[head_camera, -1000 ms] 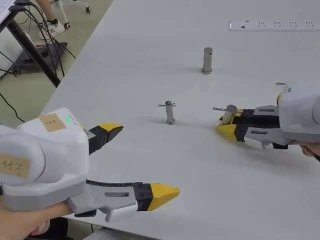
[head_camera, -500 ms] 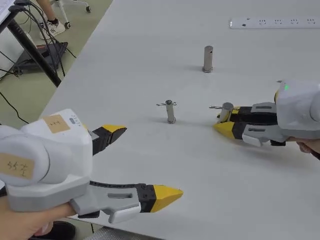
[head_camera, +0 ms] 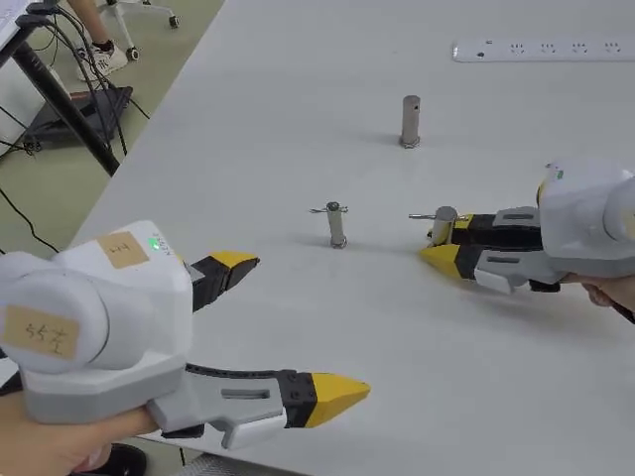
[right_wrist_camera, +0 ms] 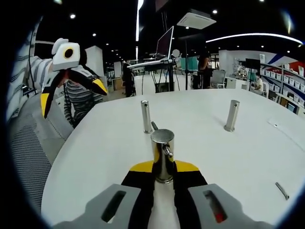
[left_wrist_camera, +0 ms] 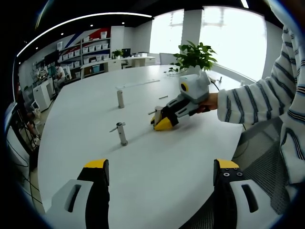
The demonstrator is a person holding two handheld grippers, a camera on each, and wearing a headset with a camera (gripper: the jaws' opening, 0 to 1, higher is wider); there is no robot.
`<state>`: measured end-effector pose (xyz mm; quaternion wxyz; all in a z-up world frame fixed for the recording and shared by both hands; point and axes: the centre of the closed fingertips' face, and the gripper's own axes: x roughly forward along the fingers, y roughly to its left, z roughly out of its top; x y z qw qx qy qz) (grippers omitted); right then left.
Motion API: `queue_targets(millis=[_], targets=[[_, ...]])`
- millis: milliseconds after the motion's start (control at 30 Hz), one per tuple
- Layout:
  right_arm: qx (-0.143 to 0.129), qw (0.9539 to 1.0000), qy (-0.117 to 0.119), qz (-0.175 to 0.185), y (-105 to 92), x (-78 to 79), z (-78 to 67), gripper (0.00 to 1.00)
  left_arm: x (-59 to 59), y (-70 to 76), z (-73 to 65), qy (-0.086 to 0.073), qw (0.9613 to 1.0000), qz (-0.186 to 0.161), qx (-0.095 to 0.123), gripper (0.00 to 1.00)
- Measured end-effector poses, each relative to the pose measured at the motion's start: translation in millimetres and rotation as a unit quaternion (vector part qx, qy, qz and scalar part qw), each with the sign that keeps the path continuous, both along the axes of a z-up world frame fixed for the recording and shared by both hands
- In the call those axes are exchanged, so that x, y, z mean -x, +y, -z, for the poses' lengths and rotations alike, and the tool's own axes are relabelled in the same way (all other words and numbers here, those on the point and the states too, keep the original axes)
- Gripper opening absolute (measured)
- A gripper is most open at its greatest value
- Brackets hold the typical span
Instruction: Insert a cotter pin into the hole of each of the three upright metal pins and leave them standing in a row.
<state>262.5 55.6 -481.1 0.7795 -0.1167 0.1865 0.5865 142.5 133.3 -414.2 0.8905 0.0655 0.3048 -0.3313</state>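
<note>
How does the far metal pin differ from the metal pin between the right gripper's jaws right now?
The far pin shows an empty hole near its top; the held pin has a cotter pin through it. The far pin stands free, while the held pin is clamped by the right gripper. Both are grey metal cylinders, upright on the white table.

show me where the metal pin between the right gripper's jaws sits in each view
head view: held pin right of centre, at the tips of the right gripper.
left gripper view: held pin just above centre, at the other gripper's yellow tips.
right gripper view: held pin in the centre, between the jaws.
shared landmark: bare pin, standing apart from the others.
</note>
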Motion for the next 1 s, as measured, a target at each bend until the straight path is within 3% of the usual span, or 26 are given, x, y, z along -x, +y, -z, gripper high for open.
queue_targets(millis=[267,533,600,667,767,867,1000], targets=[[0.001,0.9999,-0.005,0.015,-0.2,-1.4,0.6,0.09,1.3,0.1,-0.2,-0.001,1.0000,-0.001,0.001,0.89],[-0.009,0.9986,0.024,0.047,-1.2,-2.3,-1.4,0.11,0.2,-0.4,-4.0,-0.007,1.0000,-0.001,0.003,0.89],[-0.018,0.9976,0.031,0.059,-4.2,-2.0,-8.1,0.12,-0.1,-0.1,-5.5,-0.010,0.9999,-0.002,0.004,0.89],[-0.030,0.9972,0.022,0.066,-8.9,-1.8,-18.3,0.18,-0.6,0.9,-8.2,-0.014,0.9999,-0.004,0.006,0.89],[-0.043,0.9945,0.044,0.085,-19.1,1.8,-30.6,0.29,-2.1,2.0,-13.9,-0.023,0.9995,-0.013,0.017,0.89],[-0.043,0.9940,0.045,0.089,-29.9,11.2,-46.7,0.44,-4.7,-0.3,-21.9,-0.034,0.9981,-0.025,0.045,0.89],[-0.053,0.9927,0.036,0.102,-40.1,19.2,-69.9,0.55,-7.2,-3.5,-29.2,-0.043,0.9961,-0.033,0.070,0.89]])
